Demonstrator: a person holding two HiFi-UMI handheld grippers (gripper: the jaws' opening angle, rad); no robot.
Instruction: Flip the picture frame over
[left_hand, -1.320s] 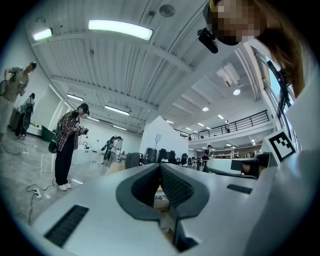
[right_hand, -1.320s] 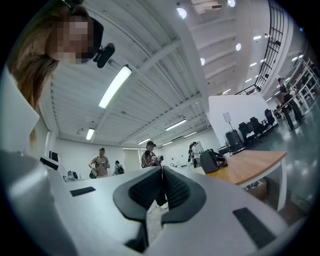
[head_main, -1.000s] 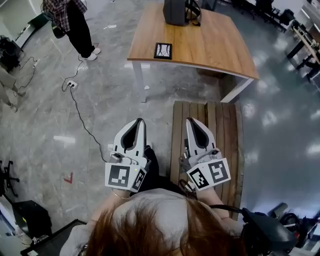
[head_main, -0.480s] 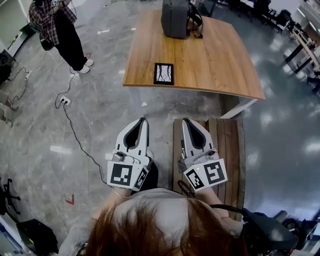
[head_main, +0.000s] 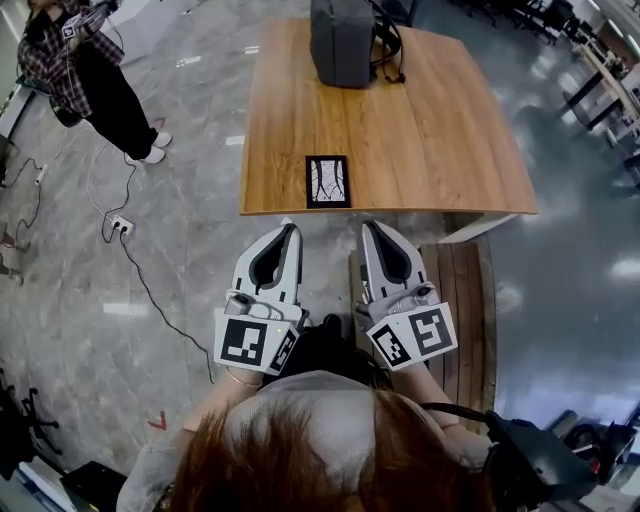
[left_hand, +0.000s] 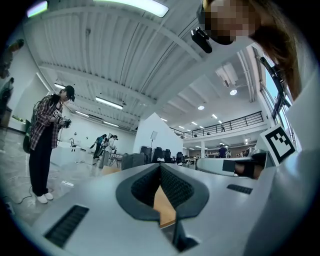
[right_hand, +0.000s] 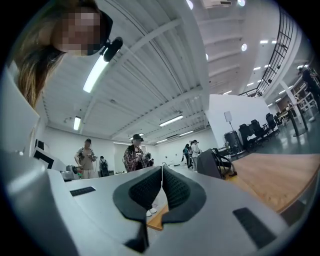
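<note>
A small black picture frame (head_main: 328, 181) lies flat, picture up, near the front edge of the wooden table (head_main: 430, 140). My left gripper (head_main: 287, 229) and right gripper (head_main: 372, 227) are held side by side just short of that edge, pointing level at the table, the frame a little beyond and between their tips. Both are shut with nothing between the pads. In the left gripper view the closed tips (left_hand: 161, 165) meet over the table edge (left_hand: 165, 210); in the right gripper view the tips (right_hand: 162, 169) are closed too.
A dark grey bag (head_main: 345, 40) stands at the table's far side. A wooden bench (head_main: 462, 300) sits under my right arm. A person in a plaid shirt (head_main: 80, 70) stands at the far left, with a cable and socket (head_main: 118, 225) on the floor.
The table and frame have come much nearer as I moved forward; both grippers now reach almost to the table's front edge. Their jaws stayed shut.
</note>
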